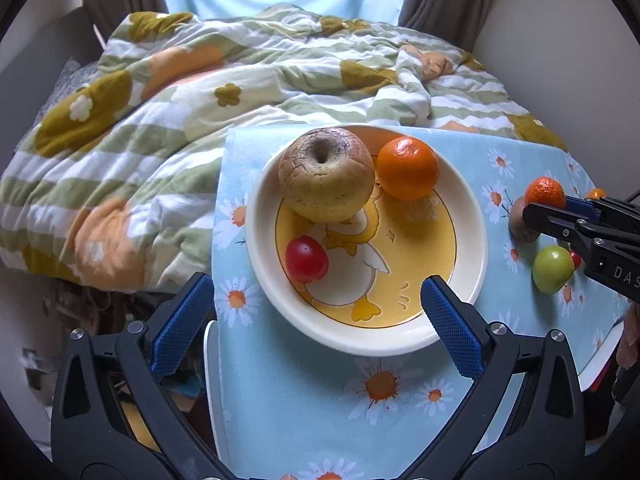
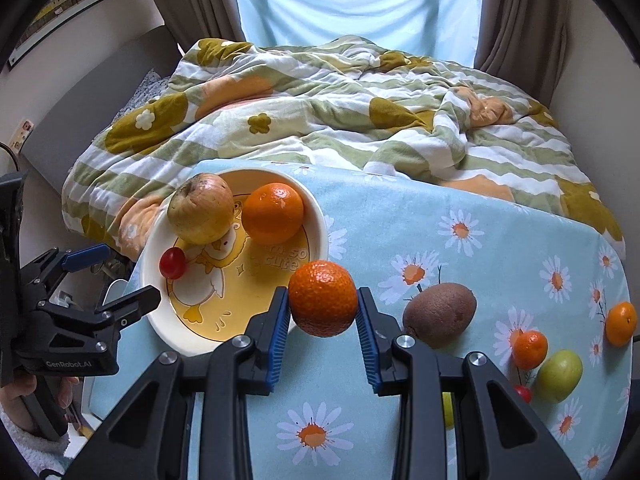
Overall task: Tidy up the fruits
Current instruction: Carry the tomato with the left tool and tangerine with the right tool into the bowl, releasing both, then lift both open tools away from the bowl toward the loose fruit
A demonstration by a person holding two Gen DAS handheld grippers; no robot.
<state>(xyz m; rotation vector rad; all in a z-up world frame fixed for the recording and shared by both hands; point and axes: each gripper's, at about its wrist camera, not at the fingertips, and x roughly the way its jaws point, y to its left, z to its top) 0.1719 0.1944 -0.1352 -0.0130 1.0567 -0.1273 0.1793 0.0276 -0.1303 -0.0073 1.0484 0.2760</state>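
A cream duck-print bowl [image 1: 260,248] [image 2: 154,312] holds a wrinkled apple [image 1: 326,174] [image 2: 200,208], an orange [image 1: 408,168] [image 2: 273,213] and a red cherry tomato [image 1: 306,259] [image 2: 172,263]. My right gripper [image 2: 324,322] is shut on a mandarin [image 2: 323,298] [image 1: 545,191], held just right of the bowl's rim. My left gripper [image 1: 316,312] is open and empty at the bowl's near rim; it shows in the right wrist view [image 2: 116,280]. On the daisy cloth lie a kiwi [image 2: 440,314] [image 1: 520,224], a green fruit [image 2: 559,376] [image 1: 553,269] and two small oranges [image 2: 530,349] [image 2: 621,323].
The fruit sits on a blue daisy cloth [image 1: 320,400] [image 2: 460,216] over a small table beside a bed with a rumpled quilt [image 1: 160,120] [image 2: 320,112]. The table edge drops off on the left. A small red tomato [image 2: 523,393] lies by the green fruit.
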